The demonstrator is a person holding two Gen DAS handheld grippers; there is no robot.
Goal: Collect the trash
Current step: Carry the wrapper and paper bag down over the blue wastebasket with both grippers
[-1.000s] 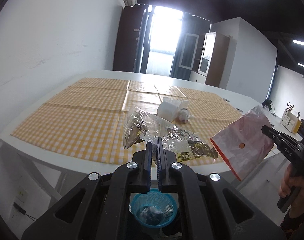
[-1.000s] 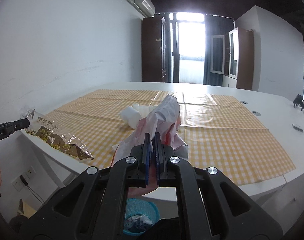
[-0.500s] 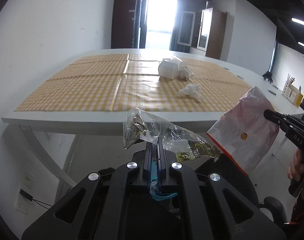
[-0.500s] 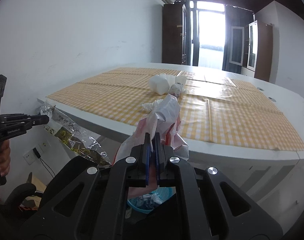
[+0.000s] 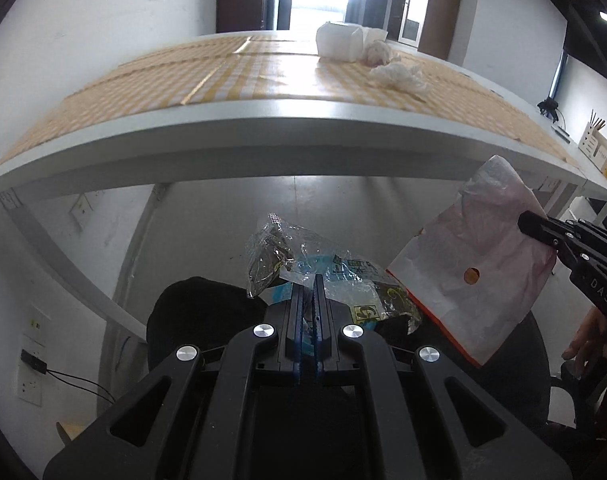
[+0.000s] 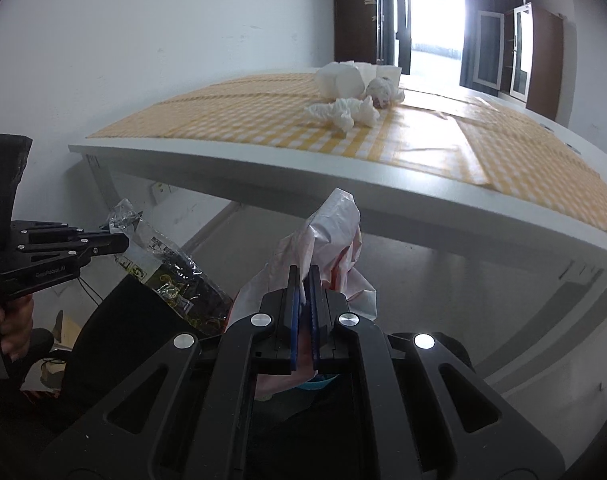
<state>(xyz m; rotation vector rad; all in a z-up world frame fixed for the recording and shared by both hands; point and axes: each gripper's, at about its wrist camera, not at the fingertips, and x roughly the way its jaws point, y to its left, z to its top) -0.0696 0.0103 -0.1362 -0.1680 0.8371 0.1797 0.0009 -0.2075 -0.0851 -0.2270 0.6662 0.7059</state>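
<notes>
Both grippers pinch wrappers below the table (image 5: 263, 128), where crumpled tissues (image 6: 343, 110) lie.

Left tool (image 5: 308, 280) pinches a clear wrapper (image 5: 327, 280) below the table edge (image 5: 263, 140), beside a white bag (image 5: 479, 280)

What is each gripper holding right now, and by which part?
Left gripper pinches the clear snack wrapper mid-edge; right gripper pinches the pink-white plastic bag by its crumpled middle.
</notes>
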